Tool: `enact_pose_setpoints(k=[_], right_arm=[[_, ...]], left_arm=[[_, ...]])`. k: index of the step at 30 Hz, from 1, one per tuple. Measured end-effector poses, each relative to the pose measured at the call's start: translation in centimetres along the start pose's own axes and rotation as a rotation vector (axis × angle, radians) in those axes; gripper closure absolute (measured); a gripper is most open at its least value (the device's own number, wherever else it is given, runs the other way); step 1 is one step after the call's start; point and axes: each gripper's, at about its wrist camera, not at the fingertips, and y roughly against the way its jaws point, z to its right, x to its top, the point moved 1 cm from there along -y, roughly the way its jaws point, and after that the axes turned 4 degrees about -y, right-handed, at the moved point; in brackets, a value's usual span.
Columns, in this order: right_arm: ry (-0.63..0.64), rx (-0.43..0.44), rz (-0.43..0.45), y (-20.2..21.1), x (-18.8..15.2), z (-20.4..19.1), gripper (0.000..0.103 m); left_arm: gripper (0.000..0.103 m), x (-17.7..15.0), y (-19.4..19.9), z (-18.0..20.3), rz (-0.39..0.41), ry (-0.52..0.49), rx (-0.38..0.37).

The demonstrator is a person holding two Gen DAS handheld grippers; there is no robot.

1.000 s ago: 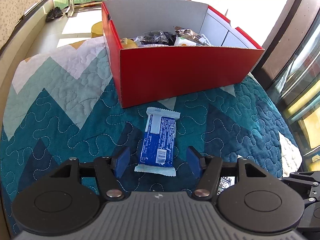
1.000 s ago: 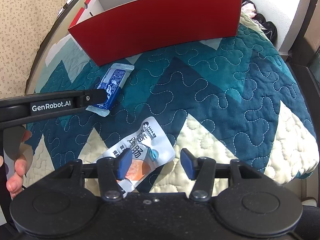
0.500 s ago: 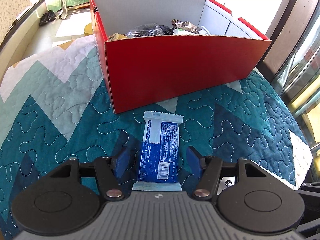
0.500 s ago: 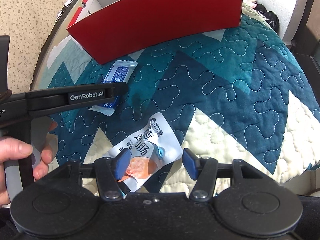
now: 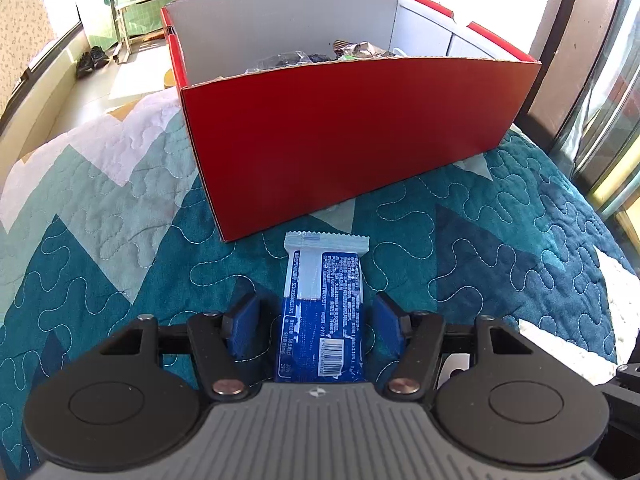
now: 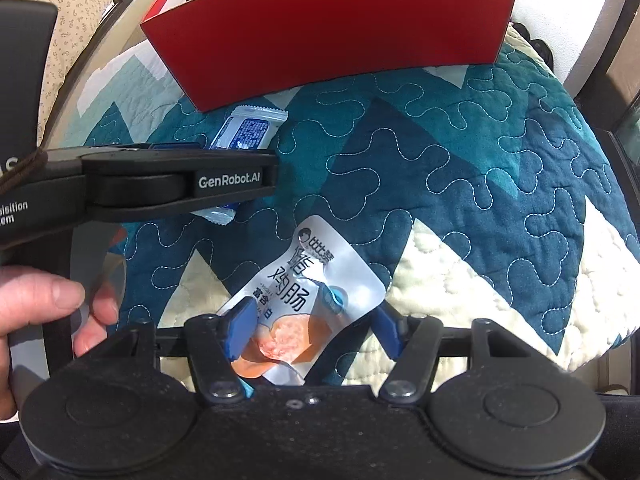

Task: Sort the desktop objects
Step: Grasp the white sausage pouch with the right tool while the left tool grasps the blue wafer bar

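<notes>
A blue and white snack bar wrapper (image 5: 322, 308) lies flat on the quilt, lengthwise between the pads of my open left gripper (image 5: 318, 322); the pads stand apart from it on both sides. It also shows in the right wrist view (image 6: 248, 132), partly hidden by the left gripper's arm (image 6: 180, 184). A white and orange sausage pouch (image 6: 304, 300) lies on the quilt between the pads of my open right gripper (image 6: 314, 330). The red cardboard box (image 5: 352, 136) stands just beyond the bar and holds several wrapped items.
A teal, navy and cream zigzag quilt (image 5: 500, 248) covers the table. The box also shows in the right wrist view (image 6: 332, 28) at the top. A hand (image 6: 48, 308) holds the left gripper's handle. The quilt drops off at the right edge.
My left gripper has moved forward, so the blue bar now lies deeper between its pads and the box is closer. My right gripper has moved forward over the pouch.
</notes>
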Motion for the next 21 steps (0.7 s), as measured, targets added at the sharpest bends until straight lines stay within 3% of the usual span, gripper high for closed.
enact_pose_setpoints(k=[7,10,11,16,21], right_arm=[[0.048,0.004,0.013,0.0,-0.2,0.0,0.045],[0.040,0.017,0.011,0.1,-0.1,0.3,0.053],[0.034,0.025,0.013,0.2,0.0,0.4,0.059],[0.017,0.046,0.011,0.3,0.2,1.1,0.060],[-0.006,0.042,0.015,0.6,0.5,1.9,0.060]], left_arm=[[0.041,-0.2,-0.1,0.5,0.019,-0.015,0.030],[0.042,-0.2,-0.1,0.5,0.021,-0.015,0.032],[0.045,-0.2,-0.1,0.6,0.021,-0.017,0.032],[0.065,-0.1,0.2,1.2,0.018,-0.048,0.016],[0.068,0.0,0.3,1.3,-0.001,-0.041,0.016]])
